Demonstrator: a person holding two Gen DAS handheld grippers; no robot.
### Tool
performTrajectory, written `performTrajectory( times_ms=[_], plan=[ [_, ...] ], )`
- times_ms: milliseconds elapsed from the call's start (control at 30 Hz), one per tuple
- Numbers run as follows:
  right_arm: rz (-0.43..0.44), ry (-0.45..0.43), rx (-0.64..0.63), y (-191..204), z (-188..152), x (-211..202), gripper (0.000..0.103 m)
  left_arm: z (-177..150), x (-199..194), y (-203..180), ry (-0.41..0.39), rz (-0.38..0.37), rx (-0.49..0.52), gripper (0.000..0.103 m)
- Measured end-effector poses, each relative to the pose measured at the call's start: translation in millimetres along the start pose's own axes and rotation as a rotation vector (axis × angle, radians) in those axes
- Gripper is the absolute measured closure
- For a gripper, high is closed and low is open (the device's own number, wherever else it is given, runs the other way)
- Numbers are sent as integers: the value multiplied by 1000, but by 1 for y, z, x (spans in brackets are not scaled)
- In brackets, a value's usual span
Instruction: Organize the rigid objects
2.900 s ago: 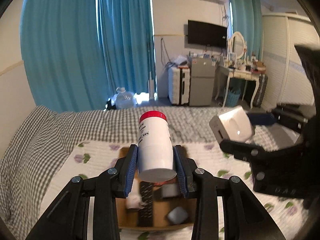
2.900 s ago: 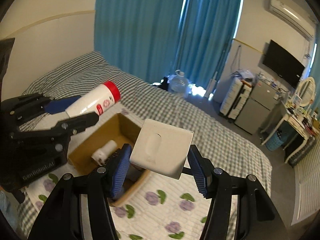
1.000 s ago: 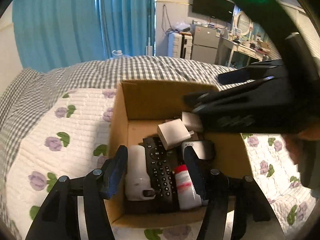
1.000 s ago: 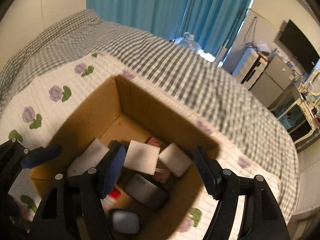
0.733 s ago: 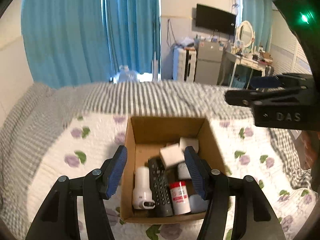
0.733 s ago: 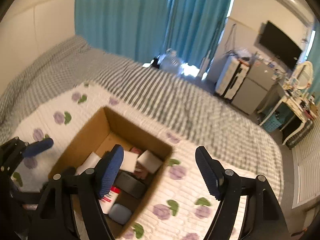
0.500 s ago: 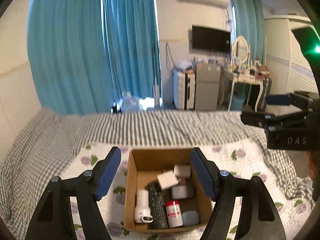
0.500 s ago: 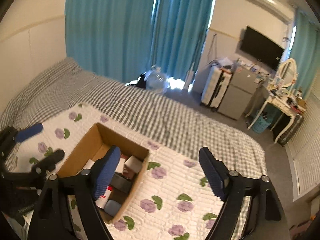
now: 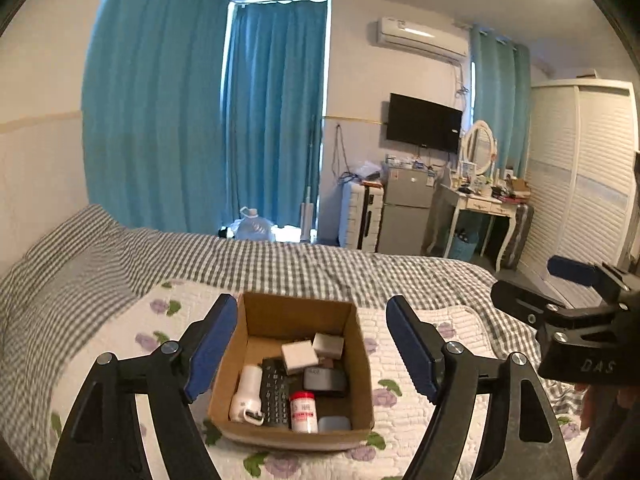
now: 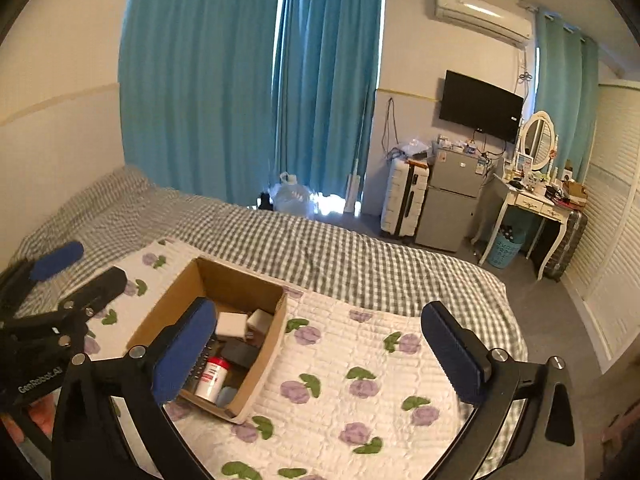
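bottle [image 9: 304, 411] and white block [image 9: 299, 356] now in box [image 9: 256, 316], both claws emptied, opening, raised clear

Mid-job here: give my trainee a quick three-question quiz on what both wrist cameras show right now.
1. True or false: the red-capped white bottle lies inside the cardboard box.
2. Which surface does the box sit on? A) the dressing table B) the floral quilt on the bed C) the floor
3. Fill in: between the pads of the left gripper and of the right gripper there is ____ held.

Key:
1. True; it lies beside the black remote.
2. B.
3. Nothing; both sets of jaws are opening and carry no object.
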State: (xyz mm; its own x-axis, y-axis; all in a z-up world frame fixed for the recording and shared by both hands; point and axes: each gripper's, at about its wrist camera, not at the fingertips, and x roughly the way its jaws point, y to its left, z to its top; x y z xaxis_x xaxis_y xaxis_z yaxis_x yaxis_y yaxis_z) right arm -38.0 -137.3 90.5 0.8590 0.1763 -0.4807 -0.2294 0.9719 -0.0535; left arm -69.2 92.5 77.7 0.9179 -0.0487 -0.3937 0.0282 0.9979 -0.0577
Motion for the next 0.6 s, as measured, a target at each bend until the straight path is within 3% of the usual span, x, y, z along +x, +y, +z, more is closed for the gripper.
performTrajectory(
  times_ms=[133, 300, 600],
  plan=[
    [33, -38, 40, 8, -31, -6, 0, -24, -16, 7, -6, -10, -38, 23],
    [12, -66, 60, 14, -62, -4, 0, -34, -28, 4, -35, 43, 26, 23],
    [-8, -42, 37, 21, -67, -2, 0, -46, -21, 4, -4, 49, 40, 22]
  ],
)
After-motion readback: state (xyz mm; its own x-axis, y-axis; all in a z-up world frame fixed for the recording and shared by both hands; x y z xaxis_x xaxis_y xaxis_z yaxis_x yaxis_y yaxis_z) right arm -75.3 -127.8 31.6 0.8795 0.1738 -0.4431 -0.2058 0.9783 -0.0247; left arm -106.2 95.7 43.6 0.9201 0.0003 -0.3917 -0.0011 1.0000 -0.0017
